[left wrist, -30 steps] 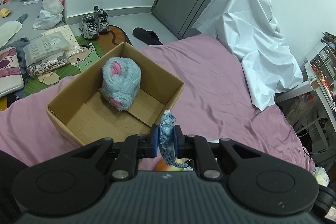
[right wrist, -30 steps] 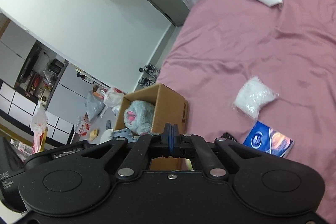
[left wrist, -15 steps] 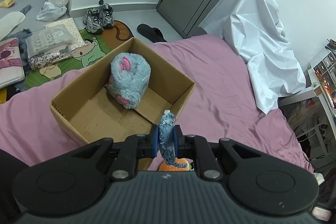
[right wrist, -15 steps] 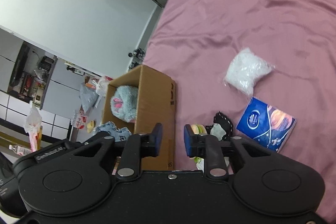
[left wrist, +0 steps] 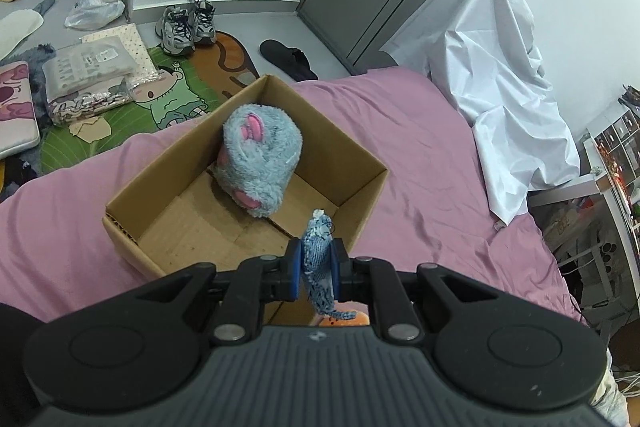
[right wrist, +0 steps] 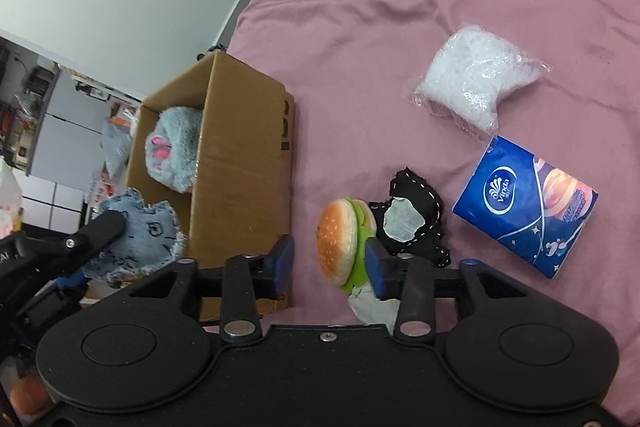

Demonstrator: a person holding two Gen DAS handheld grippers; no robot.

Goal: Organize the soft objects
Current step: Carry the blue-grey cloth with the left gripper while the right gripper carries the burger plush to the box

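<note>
My left gripper [left wrist: 316,267] is shut on a blue denim plush [left wrist: 318,261] and holds it above the near corner of an open cardboard box [left wrist: 132,239] on the pink bed. A fluffy grey and pink plush [left wrist: 258,163] lies inside the box. The denim plush [right wrist: 138,231] and the box [right wrist: 240,167] also show in the right wrist view. My right gripper [right wrist: 330,263] is open, its fingers either side of a burger plush [right wrist: 340,239] on the bed beside the box.
A black and white fabric piece [right wrist: 412,223], a blue tissue pack [right wrist: 524,211] and a white bagged bundle [right wrist: 476,87] lie on the bed [right wrist: 400,7]. A white sheet [left wrist: 500,67] drapes something at the bed's far side. Shoes [left wrist: 186,25] and bags lie on the floor.
My right gripper has opened and dropped toward the burger plush, which now sits between its fingers. My left gripper has kept hold of the denim plush and moved back from the box.
</note>
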